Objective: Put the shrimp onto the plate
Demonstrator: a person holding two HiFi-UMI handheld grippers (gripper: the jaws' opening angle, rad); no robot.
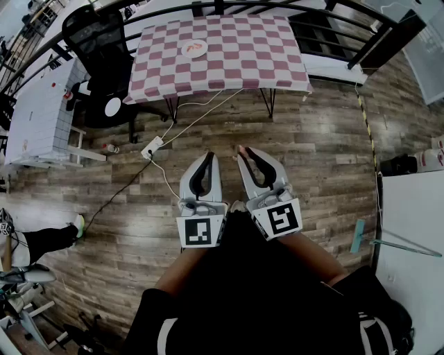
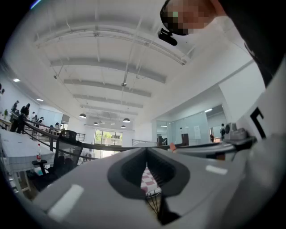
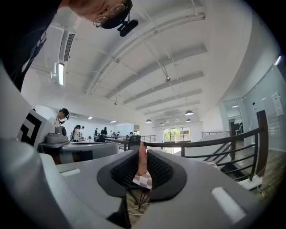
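1. Right gripper (image 1: 244, 152): held low in front of the person's body, well short of the checkered table (image 1: 236, 59), with its jaws directed toward that table. The jaws are seen closed onto the shrimp (image 3: 142, 159), a slim pink-orange piece pinched upright between the ribbed pads (image 3: 158, 167). Its upper end protrudes above the pads.

2. Left gripper (image 1: 209, 158): held just beside the right one, equally far from the table. Its jaws are brought together, with only a thin slit between them. Nothing is gripped, and a strip of the checkered cloth is seen through the slit.

3. Plate (image 1: 202, 47): a small white plate is noted on the table, left of centre and toward the far edge. An orange-pink mark is observed on it, but its nature cannot be determined.

4. Surroundings: a black office chair (image 1: 97, 41) is placed at the table's left side. A dark railing (image 1: 208, 5) is seen curving behind the table. A white power strip (image 1: 152, 147) lies on the wooden floor (image 1: 319, 139) on the near side of the table, between the table and the grippers. White cables are run from it up toward the table's legs.
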